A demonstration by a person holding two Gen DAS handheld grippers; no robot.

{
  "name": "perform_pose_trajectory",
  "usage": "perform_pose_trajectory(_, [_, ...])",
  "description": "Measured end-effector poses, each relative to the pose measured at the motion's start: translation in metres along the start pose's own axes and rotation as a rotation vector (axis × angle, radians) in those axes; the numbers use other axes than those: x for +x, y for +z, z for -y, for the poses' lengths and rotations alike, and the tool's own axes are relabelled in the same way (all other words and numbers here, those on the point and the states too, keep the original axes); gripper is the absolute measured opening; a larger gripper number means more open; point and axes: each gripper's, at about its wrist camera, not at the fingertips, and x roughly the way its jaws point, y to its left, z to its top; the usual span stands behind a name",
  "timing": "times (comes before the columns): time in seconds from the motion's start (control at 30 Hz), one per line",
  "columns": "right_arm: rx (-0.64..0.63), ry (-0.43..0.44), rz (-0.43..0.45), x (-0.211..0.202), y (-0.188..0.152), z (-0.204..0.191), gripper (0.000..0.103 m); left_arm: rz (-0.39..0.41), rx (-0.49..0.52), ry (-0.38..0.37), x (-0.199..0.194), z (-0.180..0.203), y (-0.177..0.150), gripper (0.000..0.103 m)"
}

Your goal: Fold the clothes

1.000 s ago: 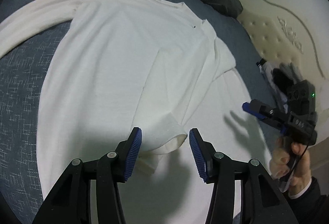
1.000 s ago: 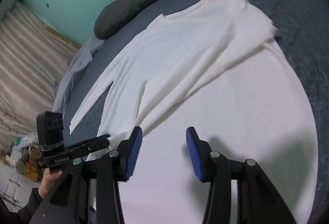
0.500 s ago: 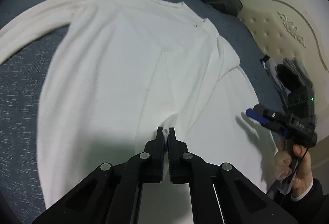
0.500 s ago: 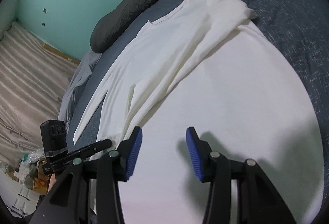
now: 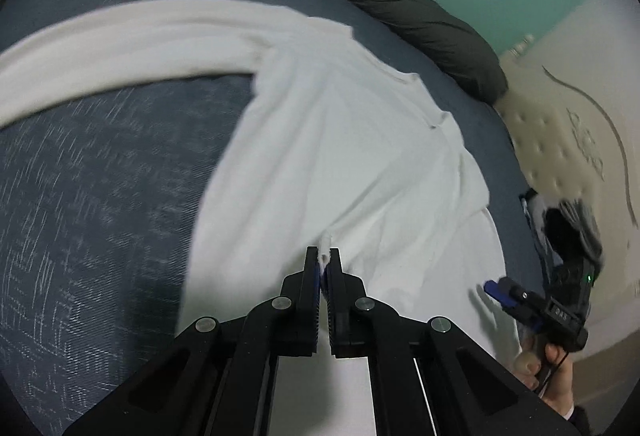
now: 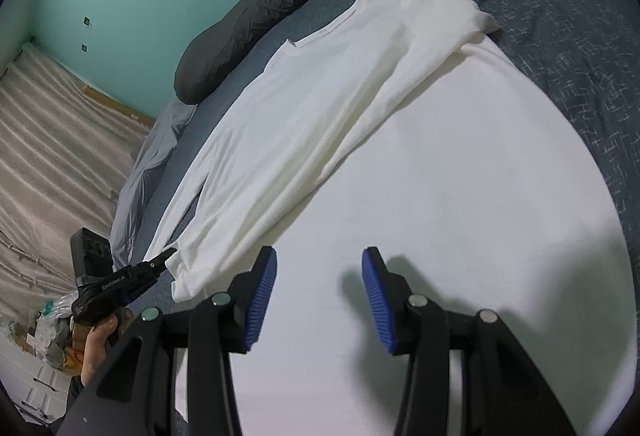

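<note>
Long-sleeved white shirt [image 5: 340,163]: you've folded one sleeve across; your left hand-held gripper [image 5: 325,260] pinches its cuff, right hand-held gripper [image 6: 318,278] half-wide, empty. Other sleeve, body remain.

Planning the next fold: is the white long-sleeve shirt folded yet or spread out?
Partly folded: white long-sleeve shirt has one sleeve laid across its body, the other sleeve outstretched.

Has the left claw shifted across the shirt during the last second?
Yes. The left claw, shut on the white shirt's cuff, has carried it leftward, nearer the shirt's left edge, away from the headboard.
</note>
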Motion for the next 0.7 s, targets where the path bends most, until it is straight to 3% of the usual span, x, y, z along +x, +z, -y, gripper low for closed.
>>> perform_pose_trajectory(0.3, [0.005,-0.055,0.037,-0.02,0.022,0.008,0.047,-0.012,-0.041,-0.012,0.005,-0.011,0.002,0.003])
perform_pose_trajectory(0.43, [-0.023,-0.156,0.047,-0.033,0.052,0.018,0.048,-0.001,-0.044,-0.013,0.002,-0.013,0.005,0.003])
perform_pose_trajectory(0.7, [-0.154,-0.455,0.024,-0.03,0.127,0.051,0.048,0.008,-0.058,0.002,0.001,-0.023,0.009,0.003])
